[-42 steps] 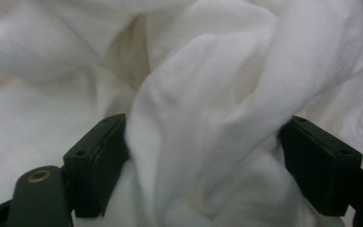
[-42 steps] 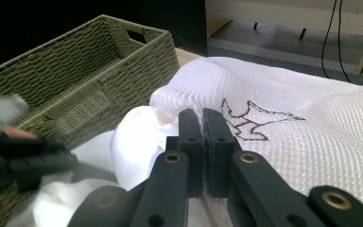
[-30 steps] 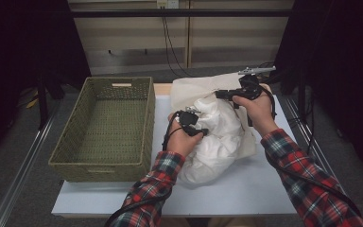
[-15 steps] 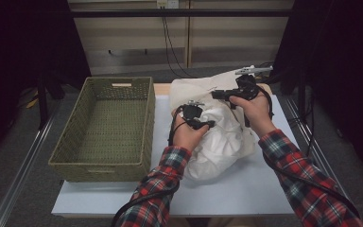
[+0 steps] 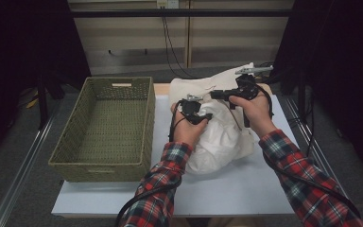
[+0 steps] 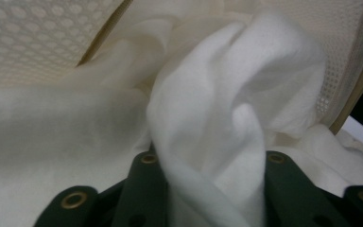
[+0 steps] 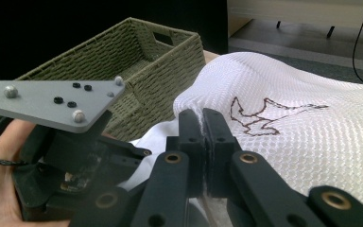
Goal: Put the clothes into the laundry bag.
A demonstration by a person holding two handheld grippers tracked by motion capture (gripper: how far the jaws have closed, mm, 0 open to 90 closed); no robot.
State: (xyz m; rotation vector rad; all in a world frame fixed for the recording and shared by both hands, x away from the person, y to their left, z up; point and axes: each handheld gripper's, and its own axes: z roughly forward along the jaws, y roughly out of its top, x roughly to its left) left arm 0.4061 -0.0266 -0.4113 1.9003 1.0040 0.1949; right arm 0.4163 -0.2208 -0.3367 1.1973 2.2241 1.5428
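A white mesh bag (image 5: 227, 80) with a dark bird outline (image 7: 264, 113) lies on the table, and white cloth (image 5: 217, 142) bulges from it. My right gripper (image 5: 216, 94) is shut on the bag's thin edge (image 7: 202, 137) and holds it raised. My left gripper (image 5: 202, 117) is just below, pushed into the cloth (image 6: 227, 94). A thick fold of cloth sits between its jaws and hides its fingertips. Those jaws have just been opening a little, with the fold still bunched between them. In the right gripper view, the left gripper's grey plate (image 7: 52, 101) is at the left.
An empty woven basket (image 5: 99, 165) stands on the left of the white table (image 5: 246, 189), close to the bag; its rim (image 7: 137, 52) is behind the left gripper. Cables hang at the back wall. Dark floor and rails flank the table.
My left gripper has shifted slightly away and to the right, deeper into the cloth. The right gripper has kept still on the bag's edge.
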